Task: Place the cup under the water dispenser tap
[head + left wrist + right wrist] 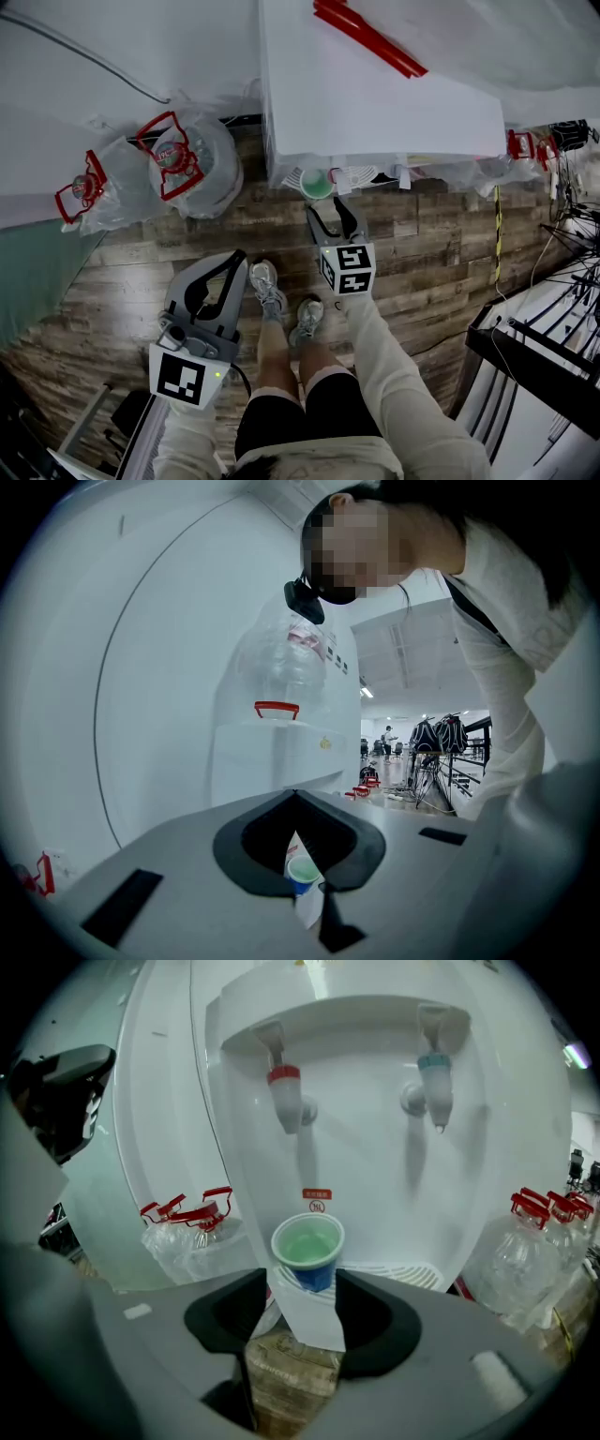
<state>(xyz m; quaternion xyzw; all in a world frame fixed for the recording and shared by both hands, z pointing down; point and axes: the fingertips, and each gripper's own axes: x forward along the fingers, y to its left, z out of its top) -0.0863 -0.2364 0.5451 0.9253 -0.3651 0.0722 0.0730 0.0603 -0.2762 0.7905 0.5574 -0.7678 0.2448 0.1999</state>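
Observation:
The cup [317, 183], blue outside and green inside, stands upright on the drip tray [405, 1275] of the white water dispenser [375, 103]. In the right gripper view the cup [308, 1247] sits below the red tap [284, 1087], a little to its right, and the blue tap [435, 1078] is further right. My right gripper [334, 214] [302, 1284] is open, its tips just short of the cup and not touching it. My left gripper [232, 259] [295, 799] hangs back at the left, shut with nothing in it. The cup [302, 874] shows small through the gap behind the left gripper's tips.
Large water bottles with red handles [184, 159] [89, 189] lie bagged on the wooden floor left of the dispenser, and more [539, 1241] stand to its right. Cables and a black frame [548, 347] crowd the right side. The person's shoes [281, 305] are between the grippers.

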